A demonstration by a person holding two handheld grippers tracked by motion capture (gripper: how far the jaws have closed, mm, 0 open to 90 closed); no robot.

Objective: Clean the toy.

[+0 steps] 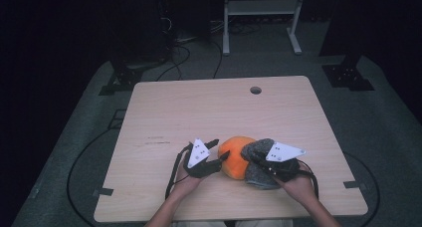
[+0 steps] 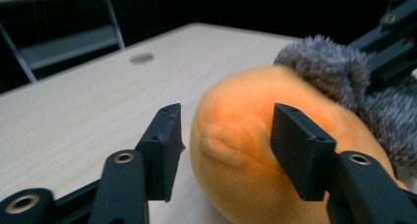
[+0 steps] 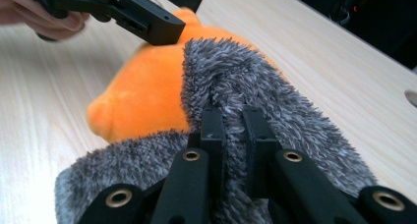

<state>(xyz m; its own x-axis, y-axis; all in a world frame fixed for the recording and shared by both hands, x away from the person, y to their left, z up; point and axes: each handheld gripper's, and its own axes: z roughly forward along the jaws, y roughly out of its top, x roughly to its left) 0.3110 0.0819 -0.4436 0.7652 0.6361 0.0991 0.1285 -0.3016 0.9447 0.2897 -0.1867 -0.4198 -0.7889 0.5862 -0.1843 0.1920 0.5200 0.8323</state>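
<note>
An orange plush toy (image 1: 233, 156) lies near the table's front edge, half wrapped in grey furry fabric (image 1: 260, 177). In the left gripper view my left gripper (image 2: 226, 135) stands open around the orange plush (image 2: 246, 101). Its left jaw is clear of the toy and its right jaw lies against the toy's side. My right gripper (image 3: 233, 130) is shut on a fold of the grey fur (image 3: 255, 81), its pads sunk into the pile. In that view the orange body (image 3: 147, 96) shows beyond the fur, with the left gripper (image 3: 169, 10) over it.
The pale wooden table (image 1: 199, 107) has a round cable hole (image 1: 255, 90) near its far edge. Behind the table stand a white rack (image 1: 261, 8) and dark stands, with cables on the grey floor. A hand (image 3: 44, 17) holds the left gripper.
</note>
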